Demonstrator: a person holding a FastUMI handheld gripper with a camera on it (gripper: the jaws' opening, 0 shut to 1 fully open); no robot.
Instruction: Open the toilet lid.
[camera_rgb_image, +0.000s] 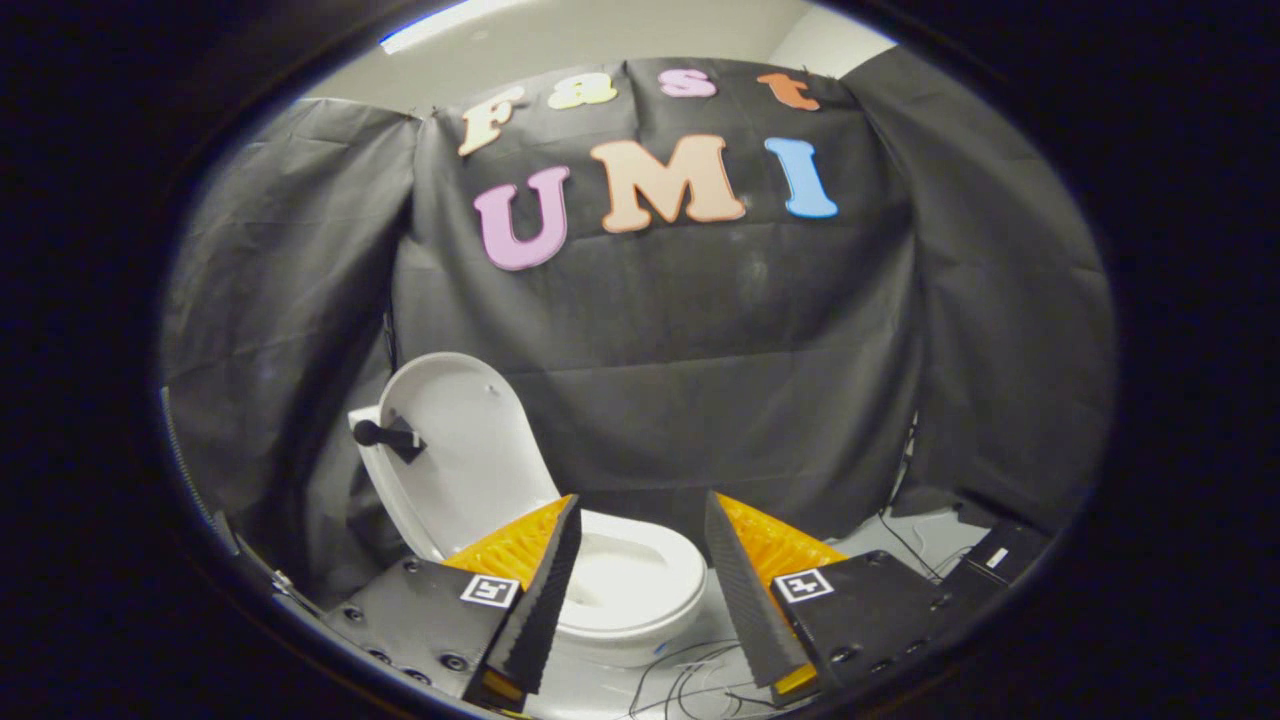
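Looks done: toilet lid (470, 450) stands upright, lower left of centre, leaning back by the black cloth wall (700, 380). Seat (640, 580) down, bowl exposed between the fingers. Gripper (640, 590) fingers spread wide, empty, clear of lid. Nothing left, seemingly.

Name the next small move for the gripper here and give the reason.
Probably just draw the gripper back and stop. The toilet lid already stands raised, leaning back toward the black cloth wall, and the seat and bowl lie exposed beyond the fingers. The fingers are spread apart, holding nothing, so the opening looks done.
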